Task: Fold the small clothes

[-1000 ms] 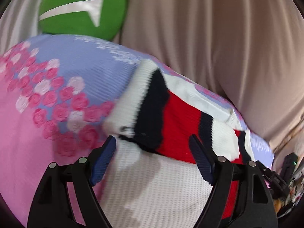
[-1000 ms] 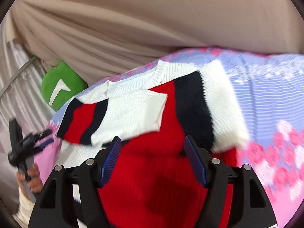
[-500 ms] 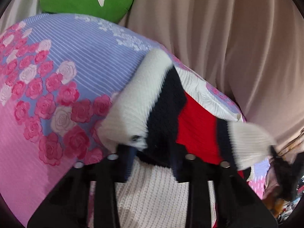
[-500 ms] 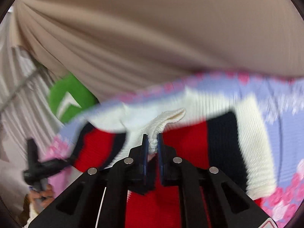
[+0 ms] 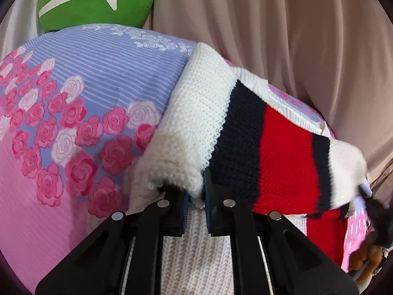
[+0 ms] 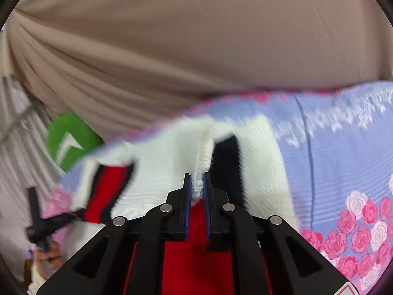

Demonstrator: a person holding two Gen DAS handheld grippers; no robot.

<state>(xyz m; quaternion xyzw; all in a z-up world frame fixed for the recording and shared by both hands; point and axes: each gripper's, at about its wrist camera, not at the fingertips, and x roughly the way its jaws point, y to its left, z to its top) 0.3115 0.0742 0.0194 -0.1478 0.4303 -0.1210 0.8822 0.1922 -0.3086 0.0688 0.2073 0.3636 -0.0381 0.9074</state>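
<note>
A knitted sweater (image 5: 282, 152) in white, navy and red bands lies on a rose-print bed sheet (image 5: 73, 98). My left gripper (image 5: 195, 196) is shut on the sweater's thick white edge, which bunches up over the fingers. In the right wrist view the sweater (image 6: 159, 172) is blurred. My right gripper (image 6: 197, 186) is shut on a raised white fold of it, with red knit below the jaws. A striped sleeve (image 6: 108, 189) hangs at the left, near a person's hand (image 6: 46, 255) holding the other gripper.
A green cushion (image 5: 98, 0) with a white arrow mark rests at the far end of the sheet. Beige curtain (image 5: 294, 36) hangs close behind the bed. The lilac and pink sheet (image 6: 343, 159) stretches out to the right of the sweater.
Both grippers were open over the sweater and have closed on it. The left pushed forward and down into the white edge. The right pinched up a white fold.
</note>
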